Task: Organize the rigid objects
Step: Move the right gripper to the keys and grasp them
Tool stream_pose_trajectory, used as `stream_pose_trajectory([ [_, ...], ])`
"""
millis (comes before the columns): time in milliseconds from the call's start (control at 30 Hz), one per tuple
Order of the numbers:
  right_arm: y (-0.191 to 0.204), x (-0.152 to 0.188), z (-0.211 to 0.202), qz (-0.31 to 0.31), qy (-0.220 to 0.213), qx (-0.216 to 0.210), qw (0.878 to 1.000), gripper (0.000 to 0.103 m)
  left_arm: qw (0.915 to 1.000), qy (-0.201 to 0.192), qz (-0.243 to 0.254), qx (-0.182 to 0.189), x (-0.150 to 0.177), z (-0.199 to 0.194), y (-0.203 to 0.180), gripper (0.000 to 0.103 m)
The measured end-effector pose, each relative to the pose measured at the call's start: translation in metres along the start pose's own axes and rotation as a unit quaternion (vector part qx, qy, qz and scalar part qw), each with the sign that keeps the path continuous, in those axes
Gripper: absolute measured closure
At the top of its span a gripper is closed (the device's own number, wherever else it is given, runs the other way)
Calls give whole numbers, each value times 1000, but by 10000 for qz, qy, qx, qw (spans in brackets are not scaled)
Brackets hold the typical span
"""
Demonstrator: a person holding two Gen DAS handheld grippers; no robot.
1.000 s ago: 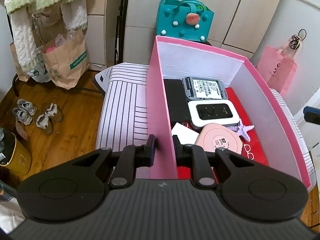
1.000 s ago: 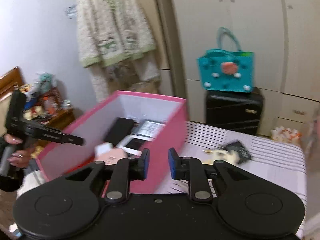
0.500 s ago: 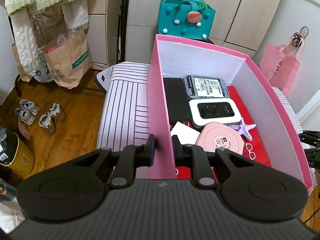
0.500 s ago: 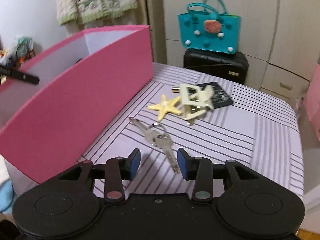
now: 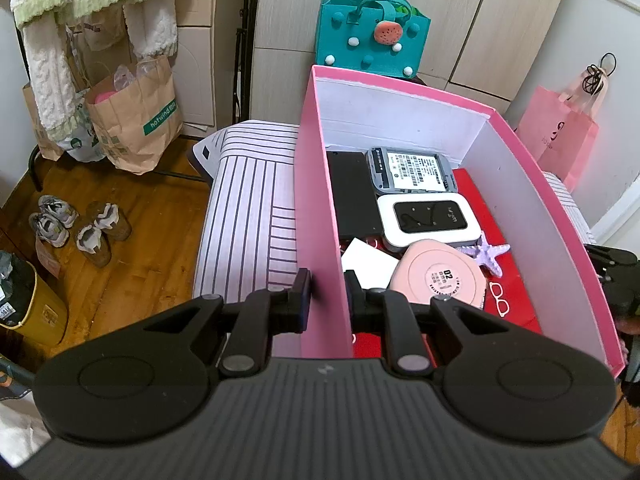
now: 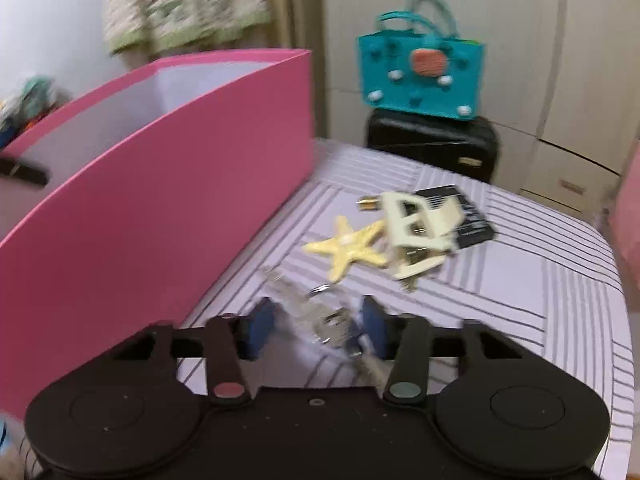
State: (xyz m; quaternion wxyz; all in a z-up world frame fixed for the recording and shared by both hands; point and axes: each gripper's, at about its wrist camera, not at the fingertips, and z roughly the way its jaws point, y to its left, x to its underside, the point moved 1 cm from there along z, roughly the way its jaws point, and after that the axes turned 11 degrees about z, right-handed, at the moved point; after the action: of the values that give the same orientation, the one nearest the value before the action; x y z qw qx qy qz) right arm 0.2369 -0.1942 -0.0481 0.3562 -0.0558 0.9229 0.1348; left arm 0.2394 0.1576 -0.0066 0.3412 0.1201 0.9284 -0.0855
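My left gripper [image 5: 327,294] is shut on the near left wall of the pink box [image 5: 316,184]. Inside the box lie a black slab [image 5: 354,196], a grey device [image 5: 412,170], a white device [image 5: 428,218], a pink round case [image 5: 438,276] and a purple starfish [image 5: 490,254]. In the blurred right wrist view my right gripper [image 6: 318,328] is low over the striped surface, its jaws closing around a bunch of keys [image 6: 320,316] without pressing on them. Beyond the keys lie a yellow starfish [image 6: 348,246], a cream clip [image 6: 416,228] and a black card [image 6: 466,216].
The pink box [image 6: 160,200] stands to the left of the right gripper. A teal bag [image 6: 420,76] sits on a black suitcase [image 6: 434,146] behind the striped surface [image 6: 520,280]. Paper bags [image 5: 136,128], shoes [image 5: 80,228] and a yellow bin [image 5: 28,308] are on the wooden floor.
My right gripper swung away from the box, dropped toward the striped surface and came down around the keys. The left gripper and the box have not moved.
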Motion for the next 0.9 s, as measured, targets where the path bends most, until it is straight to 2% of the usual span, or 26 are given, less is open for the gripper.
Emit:
stream_pose_trajectory([
  [33,-3,-1,1,53,-48,63,10000,73,10000,0,-5,6,0,0,0,87],
  [167,-13,-5,0,342,-28,-63,9994,75,10000,4,2,11,0,0,0,87],
  [300,-21,-13,-12,769,-86,-409,9962,99,10000,8,16,42,0,-1,0,87],
  [333,-23,-15,-14,884,-54,-519,9947,100,10000,7,23,43,0,-2,0,87],
  [600,-17,-19,-30,950,-110,-716,9928,100,10000,-9,35,72,1,-3,0,87],
  [900,-1,-46,-73,659,-447,-817,9935,100,9999,12,87,74,1,-4,-1,87],
])
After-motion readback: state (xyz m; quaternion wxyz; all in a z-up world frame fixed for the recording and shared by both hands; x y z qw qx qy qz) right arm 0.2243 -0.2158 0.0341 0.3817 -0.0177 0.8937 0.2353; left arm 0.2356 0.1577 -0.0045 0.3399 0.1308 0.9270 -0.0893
